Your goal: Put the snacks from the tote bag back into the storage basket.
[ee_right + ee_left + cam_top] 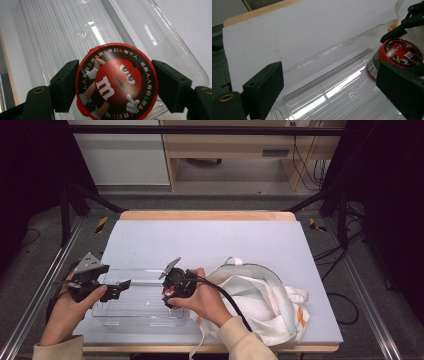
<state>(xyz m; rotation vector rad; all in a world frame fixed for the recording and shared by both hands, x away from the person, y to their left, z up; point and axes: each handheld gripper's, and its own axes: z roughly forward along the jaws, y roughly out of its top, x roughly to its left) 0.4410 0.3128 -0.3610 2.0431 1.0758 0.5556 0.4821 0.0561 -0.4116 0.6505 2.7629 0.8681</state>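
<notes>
**Candy tub held over clear tray**

At a wooden table covered by a pale blue-grey mat (210, 240), a person works with a black two-jaw gripper in each hand. The right gripper (172, 292) clamps a round red-lidded candy tub (117, 83), its lid printed with a red cartoon face and a white letter m; the right gripper view shows both black pads pressed against opposite sides of the lid. The tub sits at the right end of a long, clear plastic tray (135, 312) with a ribbed floor, which lies on the mat's near edge. Whether the tub rests on the tray floor or hangs just above it cannot be told. The left gripper (112, 290) is at the tray's left end, jaws spread wide with nothing between them. Just right of the tray lies a crumpled white cloth bag (260, 300) with orange and pale green markings and white straps.
</notes>
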